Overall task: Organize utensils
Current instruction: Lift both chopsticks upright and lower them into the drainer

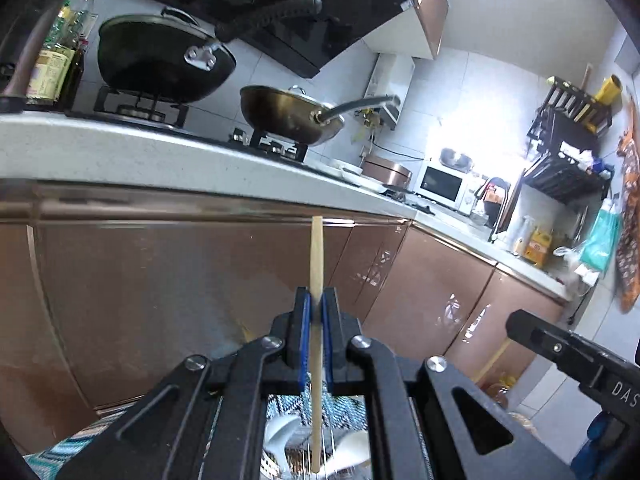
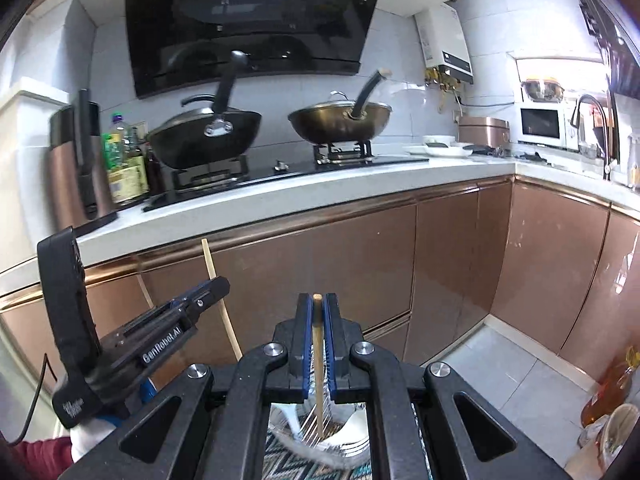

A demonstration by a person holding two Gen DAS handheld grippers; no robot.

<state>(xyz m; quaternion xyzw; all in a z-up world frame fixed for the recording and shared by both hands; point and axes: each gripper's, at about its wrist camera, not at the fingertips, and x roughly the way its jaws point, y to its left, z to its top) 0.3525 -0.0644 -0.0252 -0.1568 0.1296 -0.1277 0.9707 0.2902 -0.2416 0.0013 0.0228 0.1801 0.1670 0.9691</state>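
Left wrist: chopstick [image 1: 316, 264] clamped in hand-held gripper [image 1: 316, 300].

Below both chopsticks [image 1: 316, 380] [image 2: 319, 364], blurred white dishes [image 2: 352, 432] are half hidden by gripper frames.

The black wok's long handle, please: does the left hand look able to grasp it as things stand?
Probably not yet: the left tongs are shut on a chopstick, and the black wok sits far back on the stove.

2 wooden chopsticks [image 1: 316, 264] upright, clamped
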